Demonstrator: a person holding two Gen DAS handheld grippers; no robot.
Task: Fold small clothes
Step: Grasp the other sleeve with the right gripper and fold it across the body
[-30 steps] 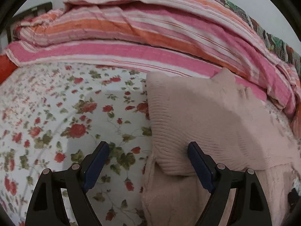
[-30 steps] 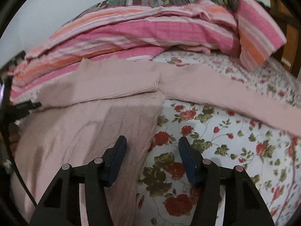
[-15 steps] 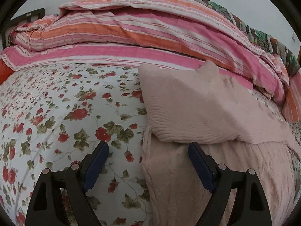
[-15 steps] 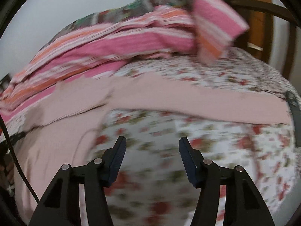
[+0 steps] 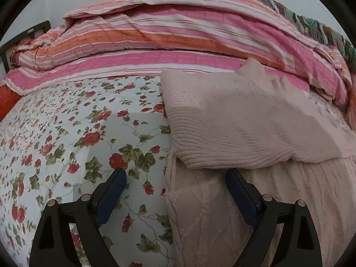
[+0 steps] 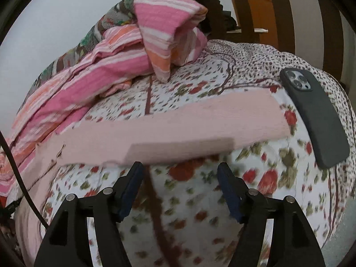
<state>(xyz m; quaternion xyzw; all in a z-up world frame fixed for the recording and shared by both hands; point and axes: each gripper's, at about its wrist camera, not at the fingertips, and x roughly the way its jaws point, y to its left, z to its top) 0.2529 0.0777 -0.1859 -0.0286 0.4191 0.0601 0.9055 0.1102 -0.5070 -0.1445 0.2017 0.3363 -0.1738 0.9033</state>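
Nearest in the left wrist view, the left gripper (image 5: 175, 178) hovers with its jaws wide apart and nothing between them. One blue pad (image 5: 112, 191) sits over the floral sheet (image 5: 66, 133); the other is over the pale pink sweater (image 5: 244, 120). The sweater lies flat on the bed, filling the right half of this view. Its body runs away from the camera, and one sleeve is folded across the chest — its ribbed cuff end pointing left, just past the body's left edge. Beyond it, a pink and orange striped blanket (image 5: 178, 33) is heaped along the far side of the bed, against a pale wall.

The right wrist view shows what the left cannot. The right gripper (image 6: 180, 171) also has its jaws spread, empty, over the floral sheet (image 6: 200, 200). Just beyond its tips the sweater's other sleeve (image 6: 178, 126) lies stretched out straight — its long axis runs left to right, rising slightly toward the cuff at the right. This view is a little blurred. Right of the cuff, apart from it, a dark phone (image 6: 318, 115) lies face down. Further back is the end of the striped blanket (image 6: 164, 31), then wooden bars (image 6: 249, 4).
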